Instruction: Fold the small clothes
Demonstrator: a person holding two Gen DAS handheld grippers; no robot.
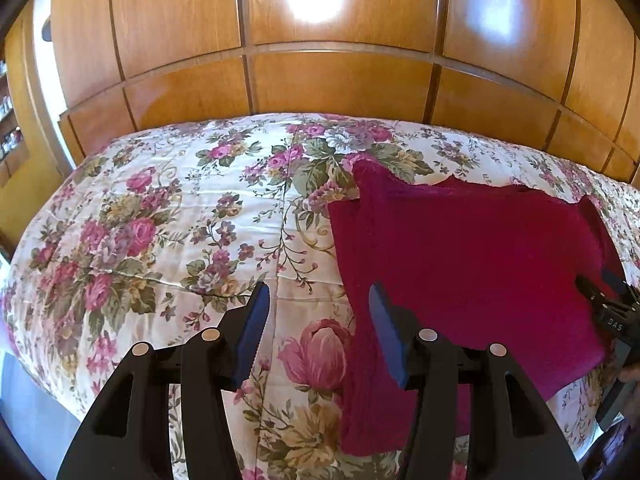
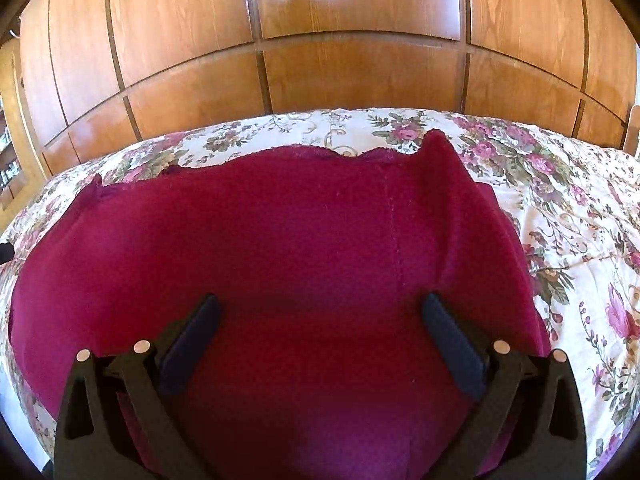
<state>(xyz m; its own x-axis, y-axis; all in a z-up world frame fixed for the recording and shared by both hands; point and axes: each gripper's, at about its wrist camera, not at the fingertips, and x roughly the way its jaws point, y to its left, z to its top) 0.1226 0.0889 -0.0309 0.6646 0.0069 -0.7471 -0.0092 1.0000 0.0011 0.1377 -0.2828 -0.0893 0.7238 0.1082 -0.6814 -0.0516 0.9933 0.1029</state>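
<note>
Your left gripper hangs over the near edge of the bed with its jaws parted and nothing between them; its blue pads frame bare bedspread, and the right-hand finger sits over the left margin of the garment without pinching it. Your right gripper has its jaws spread wide and empty, poised low over the middle of the cloth, the pads clear of the fabric as far as the view shows.

The task's thing is a magenta knitted garment, spread mostly flat on the floral bedspread. In the right wrist view a seam runs down its right part, and a raised fold stands along that side toward the far edge. In the left wrist view the garment lies to the right of your left gripper, with your right gripper showing at its right edge.

Behind the bed rises a glossy wood panelled wall, catching bright reflections.
</note>
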